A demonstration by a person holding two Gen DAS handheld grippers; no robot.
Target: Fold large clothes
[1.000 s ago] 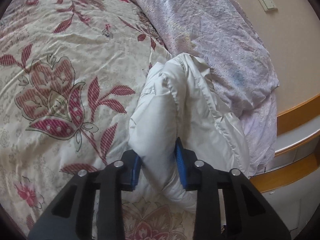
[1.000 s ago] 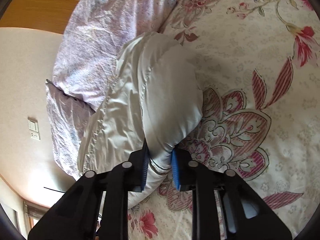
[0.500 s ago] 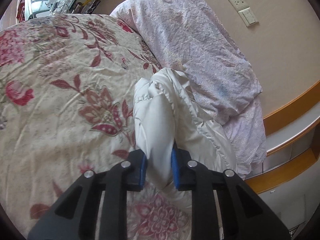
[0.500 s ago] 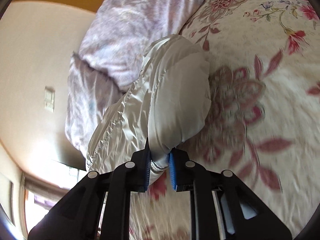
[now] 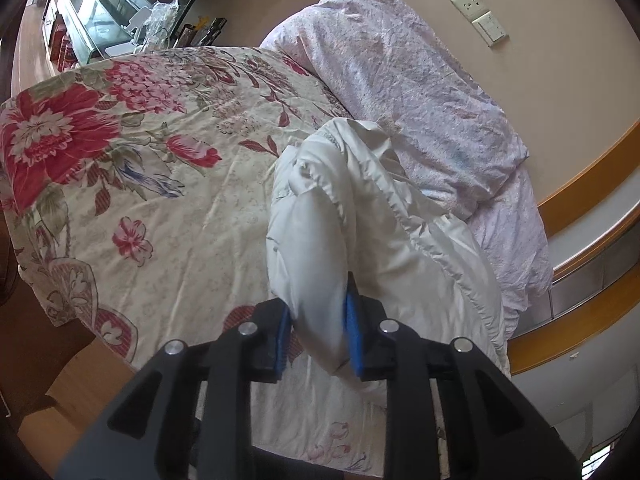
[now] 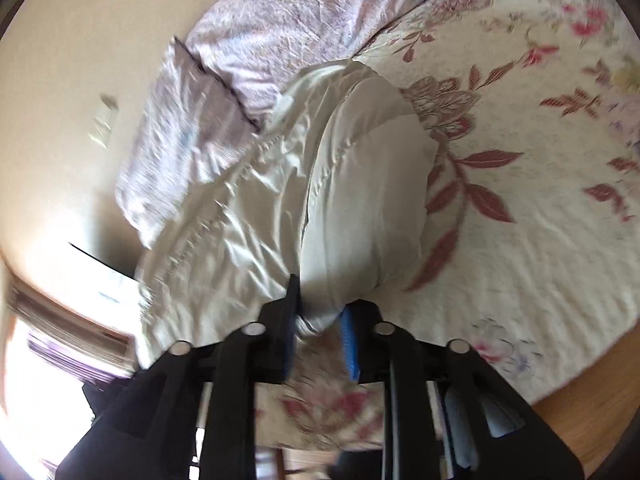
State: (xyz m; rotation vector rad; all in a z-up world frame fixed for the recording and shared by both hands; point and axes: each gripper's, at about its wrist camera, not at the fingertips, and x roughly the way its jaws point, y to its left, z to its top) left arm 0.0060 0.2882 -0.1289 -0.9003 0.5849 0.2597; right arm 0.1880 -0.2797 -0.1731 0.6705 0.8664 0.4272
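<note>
1. A floral bedspread (image 5: pixel 160 200), cream with red and pink flowers, covers the bed and fills the left and centre of the left wrist view; in the right wrist view (image 6: pixel 540 200) it takes the right half, blurred.
2. A crumpled pale pink quilt (image 5: pixel 420 100) lies along the bedspread's far edge against the beige wall, upper right in the left view, upper left to centre in the right view (image 6: pixel 280 20).
3. The white puffer jacket (image 5: pixel 360 220) lies bunched at the centre of both views, resting on the bedspread and touching the quilt's near edge; its padded folds rise toward each camera (image 6: pixel 360 180).
4. The left gripper (image 5: pixel 318 332), bottom centre, has a thick white fold between its blue pads, which press its sides while the jaws are opening.
5. The right gripper (image 6: pixel 320 328), bottom centre, is opening; a jacket fold hangs between the jaws, the right pad seemingly clear of it.
6. A wall socket and switch (image 5: pixel 480 16) sit at the upper right.
</note>
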